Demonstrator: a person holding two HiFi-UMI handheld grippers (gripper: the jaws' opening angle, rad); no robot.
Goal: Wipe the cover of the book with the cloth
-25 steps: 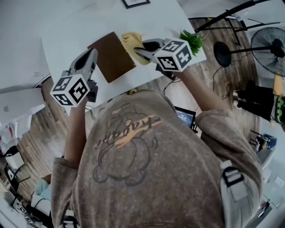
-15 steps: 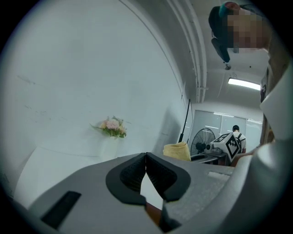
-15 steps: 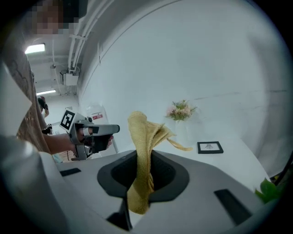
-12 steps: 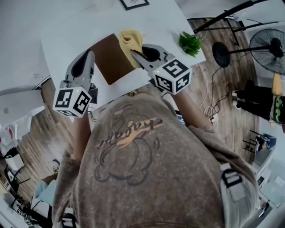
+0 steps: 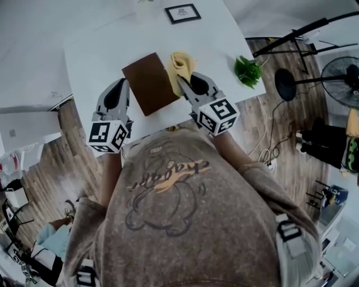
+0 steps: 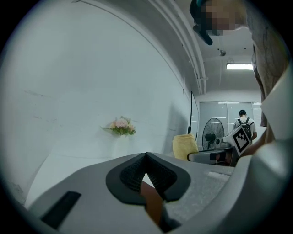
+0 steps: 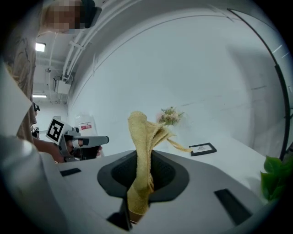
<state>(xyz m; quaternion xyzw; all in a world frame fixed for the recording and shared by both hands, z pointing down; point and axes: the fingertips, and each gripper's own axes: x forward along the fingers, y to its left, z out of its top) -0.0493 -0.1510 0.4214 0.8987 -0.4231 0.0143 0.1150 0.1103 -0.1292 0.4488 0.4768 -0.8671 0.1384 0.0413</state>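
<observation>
Brown rectangular book [image 5: 150,83] lies flat on the white bench [image 5: 84,56], between the two tools. Just right of it, the yellow terry cloth [image 5: 182,64] is clenched in the right tool [image 5: 182,80]. In the right gripper view the cloth [image 7: 142,151] stands up from between the closed jaws and folds over at the top. The right tool's tip sits at the book's right edge.

The left tool [image 5: 122,84] is beside the book's left edge, its jaws pressed together. In the left gripper view the pads [image 6: 132,176] meet, and a brown sliver shows in the gap below them.

Beyond the right tool a small black picture frame [image 5: 183,13] lies on the bench, and a green leafy sprig [image 5: 247,70] lies to that tool's right. A small pink flower posy [image 6: 121,125] stands against the white wall [image 6: 91,68] ahead of the left tool. A standing fan [image 5: 342,64] is on the wooden floor [image 5: 45,168], well off to the right.
</observation>
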